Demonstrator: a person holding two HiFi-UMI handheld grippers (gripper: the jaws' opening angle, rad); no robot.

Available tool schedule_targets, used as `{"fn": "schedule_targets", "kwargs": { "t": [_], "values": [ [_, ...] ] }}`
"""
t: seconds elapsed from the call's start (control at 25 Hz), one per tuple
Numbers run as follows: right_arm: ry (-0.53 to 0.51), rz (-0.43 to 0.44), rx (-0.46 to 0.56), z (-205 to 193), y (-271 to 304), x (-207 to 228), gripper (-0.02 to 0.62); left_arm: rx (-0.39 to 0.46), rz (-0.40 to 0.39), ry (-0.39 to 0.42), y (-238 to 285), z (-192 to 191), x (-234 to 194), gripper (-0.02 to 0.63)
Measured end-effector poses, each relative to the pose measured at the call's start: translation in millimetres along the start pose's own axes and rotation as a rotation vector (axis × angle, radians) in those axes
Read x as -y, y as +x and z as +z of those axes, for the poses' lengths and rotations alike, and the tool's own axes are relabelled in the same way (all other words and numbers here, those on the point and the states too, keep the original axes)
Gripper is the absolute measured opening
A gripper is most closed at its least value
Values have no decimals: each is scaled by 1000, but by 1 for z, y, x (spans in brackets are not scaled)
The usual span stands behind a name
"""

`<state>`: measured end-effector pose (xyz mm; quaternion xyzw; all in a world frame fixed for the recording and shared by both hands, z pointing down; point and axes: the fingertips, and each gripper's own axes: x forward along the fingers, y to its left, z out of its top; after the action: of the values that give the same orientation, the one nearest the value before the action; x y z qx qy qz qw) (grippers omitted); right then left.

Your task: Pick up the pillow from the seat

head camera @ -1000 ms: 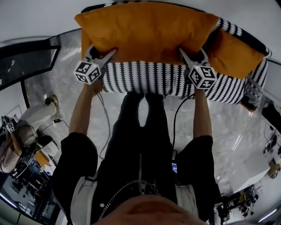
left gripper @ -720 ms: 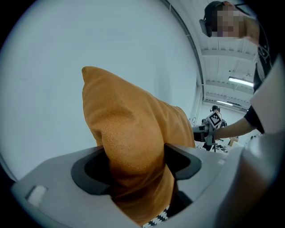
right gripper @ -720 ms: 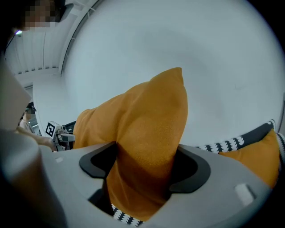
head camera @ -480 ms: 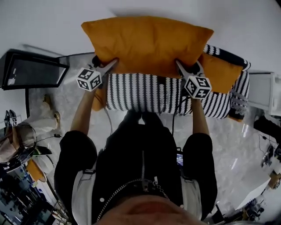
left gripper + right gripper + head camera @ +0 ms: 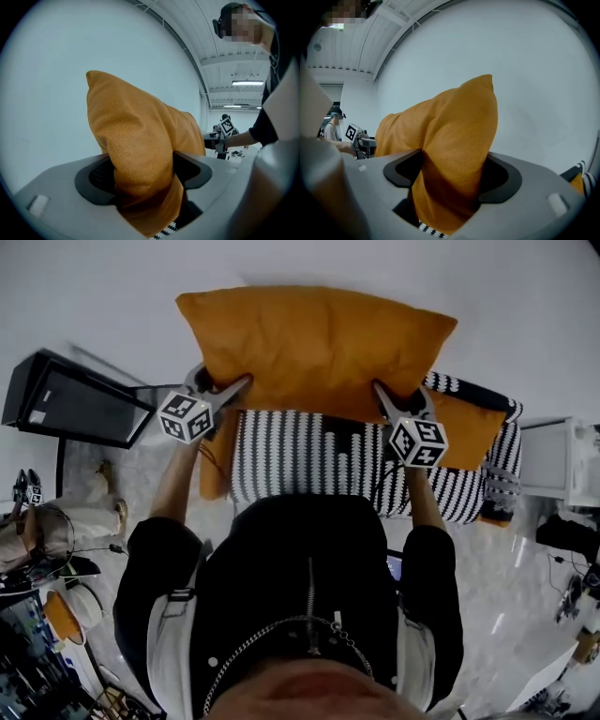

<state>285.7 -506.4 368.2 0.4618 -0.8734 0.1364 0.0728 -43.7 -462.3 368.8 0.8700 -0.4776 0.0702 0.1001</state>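
Note:
An orange pillow hangs in the air above the black-and-white striped seat, held at both lower corners. My left gripper is shut on its left corner; in the left gripper view the orange fabric is pinched between the jaws. My right gripper is shut on the right corner, where the pillow bulges up between the jaws. A second orange pillow lies on the seat at the right.
A white wall fills the background behind the pillow. A dark screen stands at the left and a white cabinet at the right. Another person with a marker cube stands far off. Cables and clutter lie on the marble floor.
The pillow has risen off the striped seat and now hangs against the wall. Both grippers went up with it, and the seat sits lower in the head view.

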Motion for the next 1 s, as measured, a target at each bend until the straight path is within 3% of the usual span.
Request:
{"fn": "schedule_targets", "kwargs": {
  "t": [0.24, 1.0],
  "values": [
    [-15, 4, 14, 16, 11, -2, 370, 25, 9, 18, 1, 16, -8, 373],
    [-42, -20, 8, 16, 9, -2, 345, 25, 1, 53, 3, 26, -6, 374]
  ]
}}
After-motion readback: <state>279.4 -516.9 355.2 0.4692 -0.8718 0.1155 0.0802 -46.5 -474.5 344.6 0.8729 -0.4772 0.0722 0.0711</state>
